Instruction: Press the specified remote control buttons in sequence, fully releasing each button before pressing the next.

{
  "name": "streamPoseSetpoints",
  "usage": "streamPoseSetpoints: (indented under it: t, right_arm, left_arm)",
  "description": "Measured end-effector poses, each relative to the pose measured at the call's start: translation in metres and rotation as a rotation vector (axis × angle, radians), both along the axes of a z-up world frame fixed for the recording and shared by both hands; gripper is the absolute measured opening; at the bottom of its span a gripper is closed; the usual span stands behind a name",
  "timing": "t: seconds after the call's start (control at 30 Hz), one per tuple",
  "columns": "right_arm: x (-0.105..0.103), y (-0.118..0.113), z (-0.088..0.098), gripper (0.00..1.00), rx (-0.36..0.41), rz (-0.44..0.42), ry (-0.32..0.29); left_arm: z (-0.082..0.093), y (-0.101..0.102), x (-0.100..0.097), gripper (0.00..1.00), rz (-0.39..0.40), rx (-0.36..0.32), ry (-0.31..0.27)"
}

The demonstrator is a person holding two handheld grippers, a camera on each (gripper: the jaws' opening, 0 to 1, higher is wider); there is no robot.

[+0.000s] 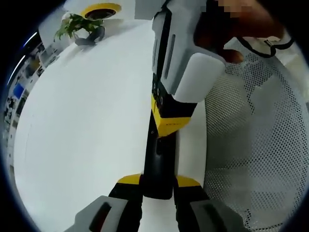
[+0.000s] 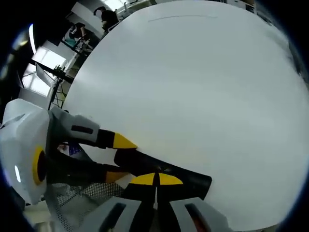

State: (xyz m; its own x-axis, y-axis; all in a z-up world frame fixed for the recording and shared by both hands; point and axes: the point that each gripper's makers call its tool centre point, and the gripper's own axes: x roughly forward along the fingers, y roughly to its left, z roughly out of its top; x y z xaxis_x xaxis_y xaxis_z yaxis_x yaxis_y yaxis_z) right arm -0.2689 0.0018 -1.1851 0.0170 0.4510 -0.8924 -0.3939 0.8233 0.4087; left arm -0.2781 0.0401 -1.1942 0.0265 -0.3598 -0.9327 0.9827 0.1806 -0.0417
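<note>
Gripping the black remote (image 1: 158, 164), left claw (image 1: 159, 186); right claw (image 2: 156, 180) closed above it.

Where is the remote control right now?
The remote control is clamped between the left hand-held gripper tips above the white table, with the right hand-held gripper pressing its far end.

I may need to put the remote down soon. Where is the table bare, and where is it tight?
Bare: the wide white table between the potted plant and the remote, and the far tabletop beyond the remote in the right gripper view. Crowded: around the remote, held in the left tongs with the right tongs on it, beside the mesh basket.
</note>
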Motion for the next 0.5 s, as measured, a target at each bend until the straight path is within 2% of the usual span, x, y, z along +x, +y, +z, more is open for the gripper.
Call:
streamPoseSetpoints:
  t: [0.33,0.5]
  right_arm:
    - [0.0002,-0.0020,-0.0013,0.00,0.007,-0.020,0.031]
    - [0.0001,-0.0006,-0.0013,0.00,-0.007,0.024,0.012]
  left_arm:
    - [0.0008,-0.0002,-0.0003,0.24,0.004,-0.020,0.006]
    - [0.0007,0.0001,-0.0002,0.24,-0.006,-0.021,0.017]
